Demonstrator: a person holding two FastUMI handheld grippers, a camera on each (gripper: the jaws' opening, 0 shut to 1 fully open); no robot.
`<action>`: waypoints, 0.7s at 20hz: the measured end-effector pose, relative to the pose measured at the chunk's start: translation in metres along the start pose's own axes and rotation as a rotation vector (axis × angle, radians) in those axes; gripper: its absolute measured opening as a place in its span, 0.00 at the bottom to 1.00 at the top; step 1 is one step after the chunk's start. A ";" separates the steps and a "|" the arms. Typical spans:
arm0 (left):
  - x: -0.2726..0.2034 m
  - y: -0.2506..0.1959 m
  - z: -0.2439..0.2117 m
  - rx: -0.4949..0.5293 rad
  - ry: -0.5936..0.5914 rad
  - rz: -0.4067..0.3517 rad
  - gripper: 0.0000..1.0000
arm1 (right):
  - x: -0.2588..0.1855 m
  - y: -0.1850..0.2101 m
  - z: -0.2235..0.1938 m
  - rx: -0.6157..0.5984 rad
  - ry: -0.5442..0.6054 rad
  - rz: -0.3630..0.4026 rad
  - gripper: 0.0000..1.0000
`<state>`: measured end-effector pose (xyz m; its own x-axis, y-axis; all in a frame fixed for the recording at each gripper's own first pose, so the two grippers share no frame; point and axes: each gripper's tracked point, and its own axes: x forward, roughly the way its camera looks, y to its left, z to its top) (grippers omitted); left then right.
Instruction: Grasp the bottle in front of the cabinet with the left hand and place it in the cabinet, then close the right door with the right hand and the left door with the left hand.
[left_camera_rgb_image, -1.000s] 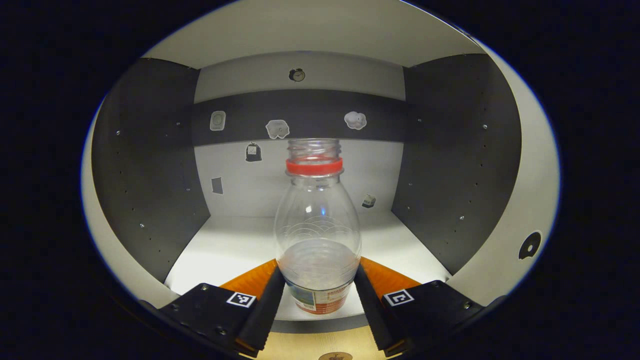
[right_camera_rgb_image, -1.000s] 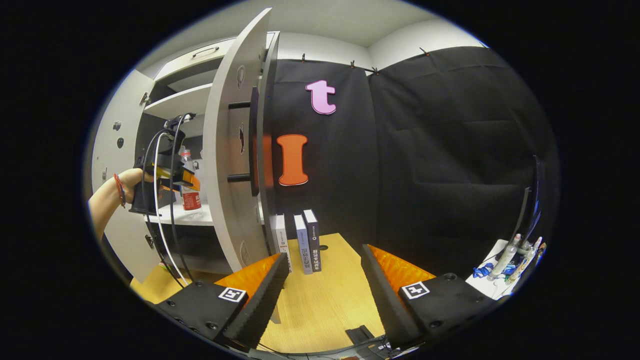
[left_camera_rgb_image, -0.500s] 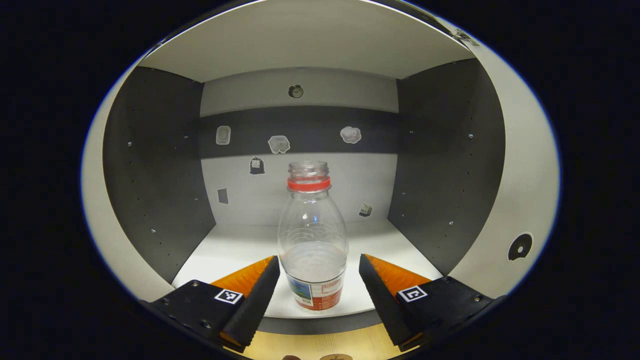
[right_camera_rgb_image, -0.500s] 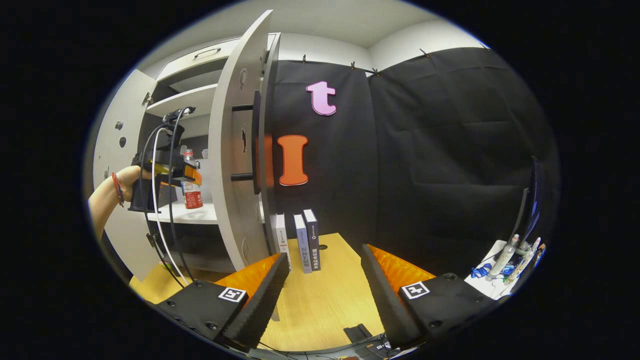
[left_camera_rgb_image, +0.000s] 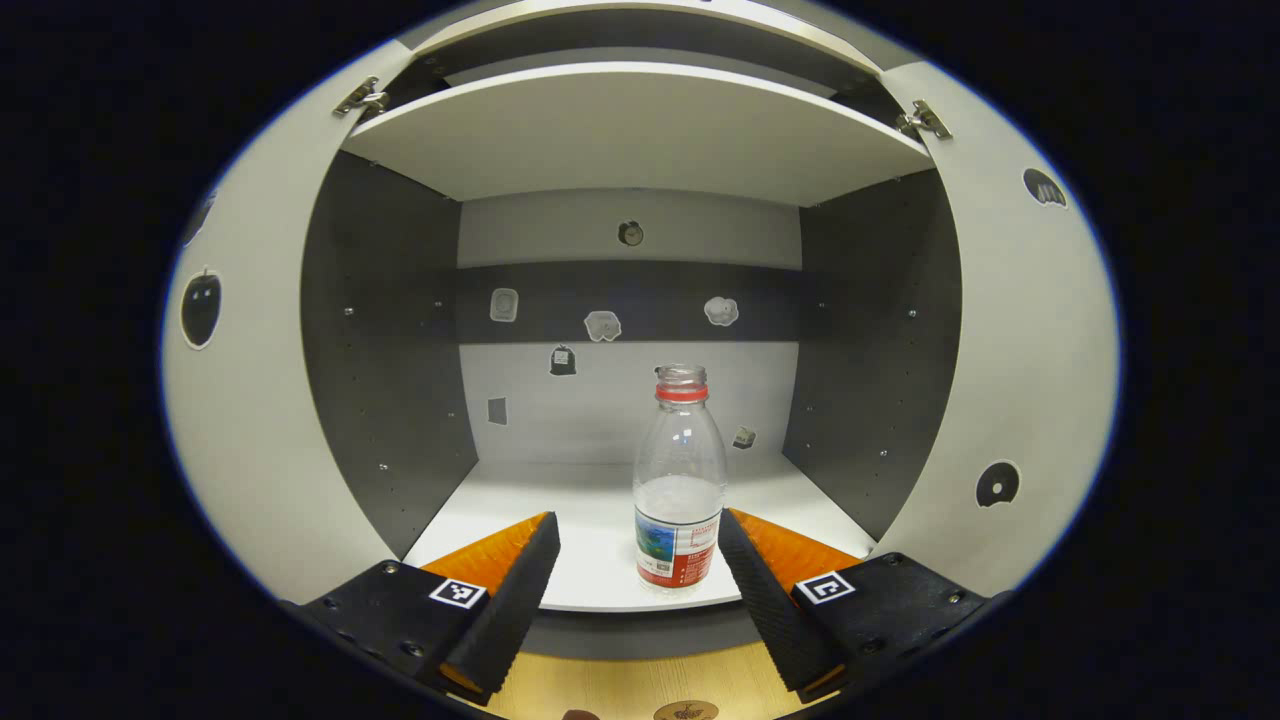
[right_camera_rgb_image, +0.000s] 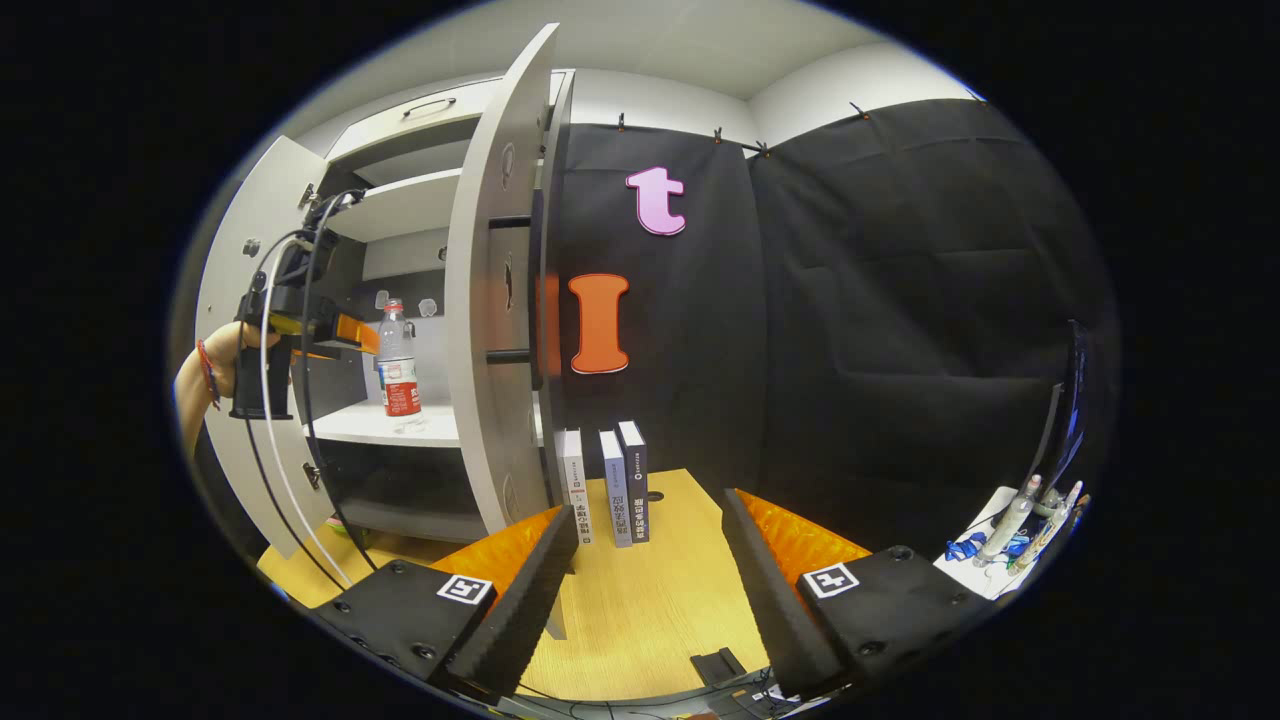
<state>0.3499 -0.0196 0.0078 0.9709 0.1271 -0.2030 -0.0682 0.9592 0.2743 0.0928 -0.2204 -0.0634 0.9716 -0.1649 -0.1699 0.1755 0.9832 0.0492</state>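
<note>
Bottle (left_camera_rgb_image: 680, 480) stands upright on the white shelf (left_camera_rgb_image: 590, 520) inside the cabinet (left_camera_rgb_image: 380, 330), near the shelf's front edge and a little right of centre. It is clear plastic with a red ring at the neck, no cap on the mouth, and a label band round its lower part. Small stickers (left_camera_rgb_image: 603, 325) dot the back wall behind it.

Left gripper (left_camera_rgb_image: 640, 590), in the left gripper view: fingers spread wide, nothing between them. It sits in front of the shelf edge, apart from the bottle; the bottle's base appears between the two fingertips but farther in. A strip of wooden tabletop (left_camera_rgb_image: 640, 690) shows below the shelf front.

Both doors stand open. Left door (left_camera_rgb_image: 240, 400) and right door (left_camera_rgb_image: 1010, 330) flank the opening in the left gripper view, each carrying round dark stickers.

Right gripper view: right gripper (right_camera_rgb_image: 650, 590) has its fingers spread, empty, held above the tabletop (right_camera_rgb_image: 650, 600) and well apart from the cabinet. The right door (right_camera_rgb_image: 495, 300) is seen nearly edge-on, swung outward, with a dark bar handle on its outer face. Three books (right_camera_rgb_image: 605, 480) stand upright on the tabletop just beside that door, against the black cloth wall. At far left a hand (right_camera_rgb_image: 215, 370) holds the left gripper (right_camera_rgb_image: 345, 330), cables trailing down from it; its fingers point at the bottle (right_camera_rgb_image: 398, 360), just short of it. At far right, some small items (right_camera_rgb_image: 1020, 510) lie on a white surface, too small to identify.
</note>
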 end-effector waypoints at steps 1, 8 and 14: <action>-0.010 0.005 0.001 -0.009 -0.010 0.003 0.97 | 0.000 0.000 0.001 -0.007 -0.002 0.003 0.97; -0.097 0.042 0.014 -0.054 -0.111 0.037 0.97 | 0.014 0.014 0.013 -0.023 -0.021 0.058 0.97; -0.161 0.074 0.002 -0.058 -0.161 0.100 0.95 | 0.033 0.039 0.017 -0.057 -0.022 0.127 0.97</action>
<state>0.1891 0.0302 0.0628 0.9825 0.1847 -0.0237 -0.1744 0.9574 0.2303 0.1341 -0.1888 -0.0500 0.9887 -0.0399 -0.1446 0.0423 0.9990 0.0133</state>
